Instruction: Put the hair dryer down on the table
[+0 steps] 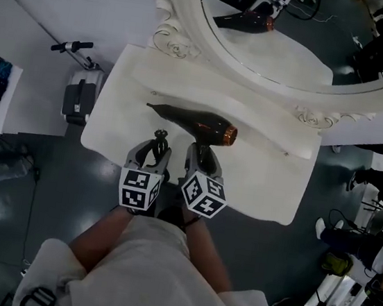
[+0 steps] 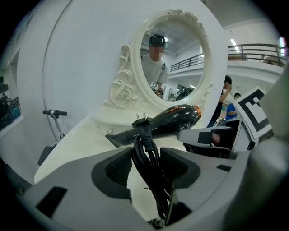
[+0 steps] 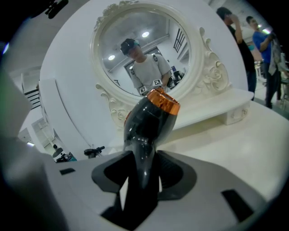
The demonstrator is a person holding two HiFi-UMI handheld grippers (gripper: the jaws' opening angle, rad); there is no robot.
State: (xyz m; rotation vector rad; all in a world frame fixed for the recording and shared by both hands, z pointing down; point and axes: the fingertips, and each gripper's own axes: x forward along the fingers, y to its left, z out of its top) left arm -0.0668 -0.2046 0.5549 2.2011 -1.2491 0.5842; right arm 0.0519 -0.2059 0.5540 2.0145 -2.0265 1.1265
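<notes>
A black hair dryer (image 1: pixel 202 124) with a copper ring lies level over the white dressing table (image 1: pixel 257 185), its nozzle pointing left. My right gripper (image 1: pixel 203 156) is shut on its handle; the right gripper view shows the handle (image 3: pixel 143 158) pinched between the pads and the body (image 3: pixel 146 119) rising above. My left gripper (image 1: pixel 155 152) is shut on the bundled black cord (image 2: pixel 146 153), whose plug (image 2: pixel 142 122) sticks up in front of the dryer (image 2: pixel 174 118). I cannot tell whether the dryer touches the tabletop.
A large oval mirror (image 1: pixel 297 44) in an ornate white frame stands at the table's back, above a raised shelf (image 1: pixel 271 135). A scooter (image 1: pixel 81 89) is parked on the floor at the left. People sit at the far right (image 1: pixel 348 239).
</notes>
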